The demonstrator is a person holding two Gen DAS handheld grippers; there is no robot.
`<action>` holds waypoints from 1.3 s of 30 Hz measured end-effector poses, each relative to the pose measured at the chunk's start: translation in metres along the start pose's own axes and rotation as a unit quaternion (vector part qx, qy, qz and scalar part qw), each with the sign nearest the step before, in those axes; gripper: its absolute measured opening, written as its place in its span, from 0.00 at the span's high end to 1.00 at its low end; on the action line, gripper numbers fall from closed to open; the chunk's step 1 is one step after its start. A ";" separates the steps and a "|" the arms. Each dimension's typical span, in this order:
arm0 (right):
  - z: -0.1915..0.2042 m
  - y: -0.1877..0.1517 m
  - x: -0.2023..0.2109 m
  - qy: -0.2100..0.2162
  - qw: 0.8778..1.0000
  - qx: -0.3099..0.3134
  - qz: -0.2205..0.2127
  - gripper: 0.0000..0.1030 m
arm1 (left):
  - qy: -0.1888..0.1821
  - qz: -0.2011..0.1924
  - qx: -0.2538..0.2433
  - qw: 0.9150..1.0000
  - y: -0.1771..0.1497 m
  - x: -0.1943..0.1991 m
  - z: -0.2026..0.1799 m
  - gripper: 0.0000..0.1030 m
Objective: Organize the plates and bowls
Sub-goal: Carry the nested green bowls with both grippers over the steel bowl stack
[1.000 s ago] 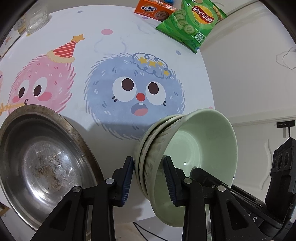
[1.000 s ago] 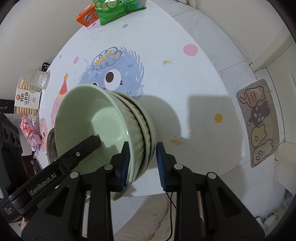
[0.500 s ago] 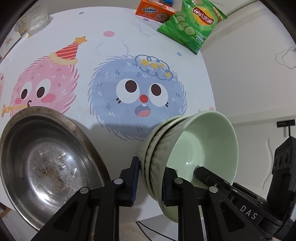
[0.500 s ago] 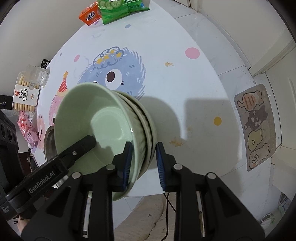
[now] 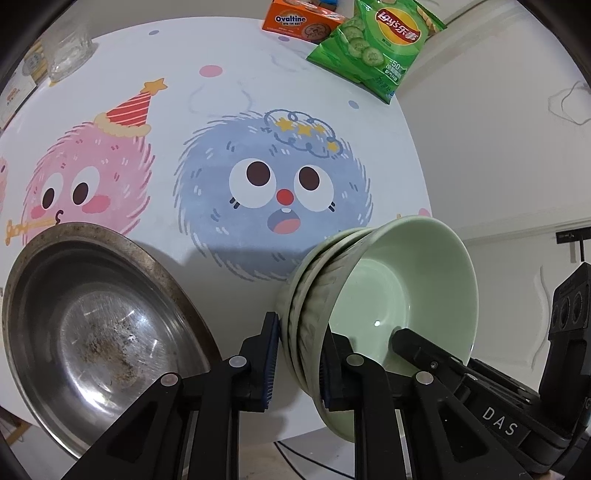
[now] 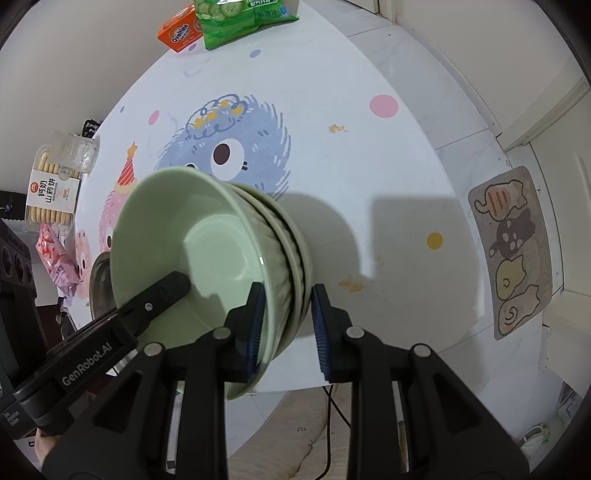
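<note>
A stack of pale green bowls (image 5: 399, 291) is held tilted on its side above the near edge of the round table (image 5: 229, 96). My left gripper (image 5: 297, 363) is shut on the stack's rim, one finger inside the top bowl. My right gripper (image 6: 286, 323) is shut on the opposite rim of the same stack (image 6: 207, 251), one finger inside. A steel plate (image 5: 88, 328) with brown residue lies on the table to the left of the stack; part of it shows in the right wrist view (image 6: 99, 280).
An orange Ovaltine box (image 5: 299, 20) and a green chip bag (image 5: 376, 40) lie at the table's far edge. A biscuit pack (image 6: 53, 184) and pink snack bag (image 6: 55, 258) sit at the left. A cat mat (image 6: 517, 251) lies on the floor.
My left gripper has closed from open onto the bowl stack's rim. The stack has shifted slightly right and lower in the left wrist view.
</note>
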State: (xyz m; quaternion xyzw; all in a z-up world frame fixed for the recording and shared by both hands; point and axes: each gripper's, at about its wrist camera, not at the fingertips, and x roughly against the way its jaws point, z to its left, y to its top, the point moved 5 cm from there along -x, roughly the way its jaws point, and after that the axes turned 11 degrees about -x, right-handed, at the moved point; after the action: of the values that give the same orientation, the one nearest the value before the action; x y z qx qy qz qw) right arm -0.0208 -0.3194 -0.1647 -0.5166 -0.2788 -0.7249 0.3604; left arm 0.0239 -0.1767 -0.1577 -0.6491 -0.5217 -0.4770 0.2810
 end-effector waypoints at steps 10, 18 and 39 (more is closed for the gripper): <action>0.005 0.000 0.001 0.001 1.000 0.002 -0.004 0.73 | 0.001 -0.006 -0.002 1.000 0.001 0.004 -0.001 0.83; 0.010 0.004 0.008 0.003 1.000 0.006 -0.011 0.73 | -0.001 -0.016 -0.003 1.000 0.004 0.015 -0.002 0.83; 0.071 0.013 0.043 0.012 0.998 0.048 -0.035 0.73 | 0.012 -0.060 0.010 0.998 0.032 0.089 0.024 0.83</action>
State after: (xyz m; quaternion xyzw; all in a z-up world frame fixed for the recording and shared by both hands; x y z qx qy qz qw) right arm 0.0199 -0.2816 -0.1015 -0.4800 -0.3268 -0.7288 0.3627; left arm 0.0620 -0.1287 -0.0820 -0.6080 -0.5611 -0.4952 0.2650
